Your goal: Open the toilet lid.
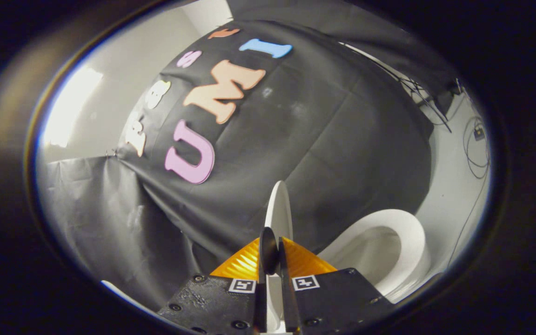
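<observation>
The tongs are closed down to a thin slot, and the edge of the white toilet lid sits in that slot, pinched from both sides by the fingers. The lid stands on edge, rising straight up beyond the fingertips, so it shows as a narrow white blade against the dark cloth. To the right of the tongs, and a little below the lid, the toilet seat lies uncovered, a white ring curving around the open bowl. Behind everything hangs the black cloth wall, creased and sagging, pinned up to the left of the tongs. A pale floor runs off past the seat on the right, with thin dark cables looping across it. A bright patch of light falls on the plain wall far up to the left.
</observation>
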A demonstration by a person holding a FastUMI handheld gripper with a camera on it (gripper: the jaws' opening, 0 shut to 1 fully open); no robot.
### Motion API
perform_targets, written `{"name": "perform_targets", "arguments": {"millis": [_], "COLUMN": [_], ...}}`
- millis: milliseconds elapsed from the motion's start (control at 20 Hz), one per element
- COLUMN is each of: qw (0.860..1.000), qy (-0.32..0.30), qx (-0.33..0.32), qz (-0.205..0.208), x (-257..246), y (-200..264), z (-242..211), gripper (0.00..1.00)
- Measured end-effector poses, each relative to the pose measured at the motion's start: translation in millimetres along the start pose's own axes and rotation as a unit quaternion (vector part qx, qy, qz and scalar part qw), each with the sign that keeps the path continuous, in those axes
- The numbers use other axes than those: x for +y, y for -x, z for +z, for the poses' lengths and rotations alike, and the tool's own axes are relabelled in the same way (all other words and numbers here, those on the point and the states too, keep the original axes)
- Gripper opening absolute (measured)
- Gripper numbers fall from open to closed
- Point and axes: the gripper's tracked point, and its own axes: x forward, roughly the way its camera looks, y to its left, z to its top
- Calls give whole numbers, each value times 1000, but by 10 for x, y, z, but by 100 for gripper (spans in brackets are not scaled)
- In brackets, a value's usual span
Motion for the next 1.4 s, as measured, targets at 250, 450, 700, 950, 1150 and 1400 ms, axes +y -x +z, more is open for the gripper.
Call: {"name": "perform_targets", "arguments": {"millis": [250, 450, 700, 950, 1150, 1400], "qw": [997, 990, 981, 964, 956, 940], "qy": [70, 130, 179, 248, 276, 319], "qx": [27, 51, 67, 84, 75, 94], "qz": [14, 17, 37, 45, 59, 69], "x": [438, 717, 1158, 1588, 1920, 2170], "y": [-154, -230, -352, -478, -569, -722], "z": [-63, -149, -333, -622, -872, -1144], "gripper": [17, 19, 19, 19, 20, 20]}}
